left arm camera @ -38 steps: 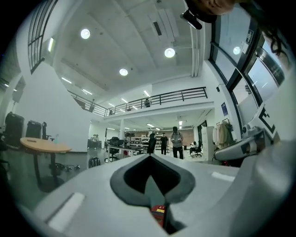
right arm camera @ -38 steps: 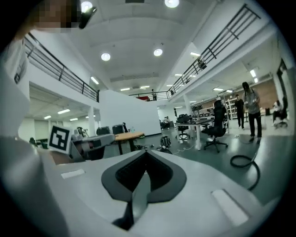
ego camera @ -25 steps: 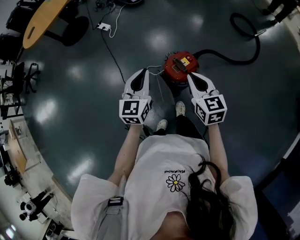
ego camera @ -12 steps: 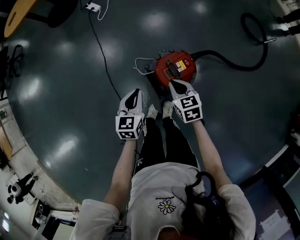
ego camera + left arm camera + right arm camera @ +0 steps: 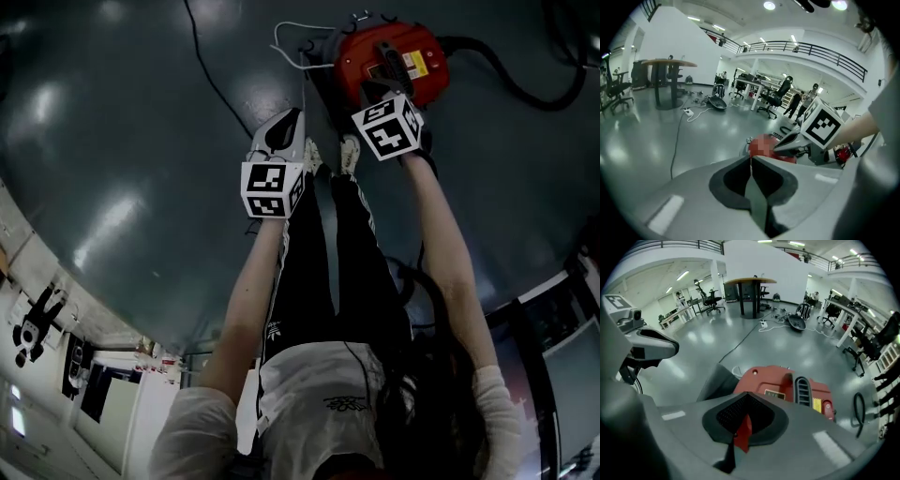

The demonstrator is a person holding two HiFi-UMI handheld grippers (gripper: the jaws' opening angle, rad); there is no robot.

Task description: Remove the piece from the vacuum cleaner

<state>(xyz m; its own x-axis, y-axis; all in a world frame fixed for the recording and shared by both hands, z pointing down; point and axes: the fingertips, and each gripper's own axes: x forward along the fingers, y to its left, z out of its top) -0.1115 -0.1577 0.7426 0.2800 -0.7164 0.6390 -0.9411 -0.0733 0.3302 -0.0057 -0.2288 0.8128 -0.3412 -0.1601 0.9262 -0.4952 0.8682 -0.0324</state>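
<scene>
The red vacuum cleaner (image 5: 389,47) stands on the dark floor at the top of the head view, and it fills the middle of the right gripper view (image 5: 780,383). My right gripper (image 5: 373,98) is shut and empty, its tips just above the cleaner's near edge, with red showing through the slit between its jaws (image 5: 747,397). My left gripper (image 5: 293,117) hangs to the cleaner's left, apart from it, also shut on nothing (image 5: 752,157). From the left gripper view the cleaner (image 5: 761,146) lies just beyond the jaw tips. Which piece comes off I cannot tell.
A black hose (image 5: 525,84) runs from the cleaner to the right. A white cord (image 5: 291,42) and a black cable (image 5: 211,80) lie on the floor at its left. The person's shoes (image 5: 349,155) stand right before the cleaner. Far off are desks, chairs and a round table (image 5: 752,287).
The person has bent forward, so the cleaner now sits at the top of the head view. Both grippers moved toward it, and the right one now reaches its near edge.
</scene>
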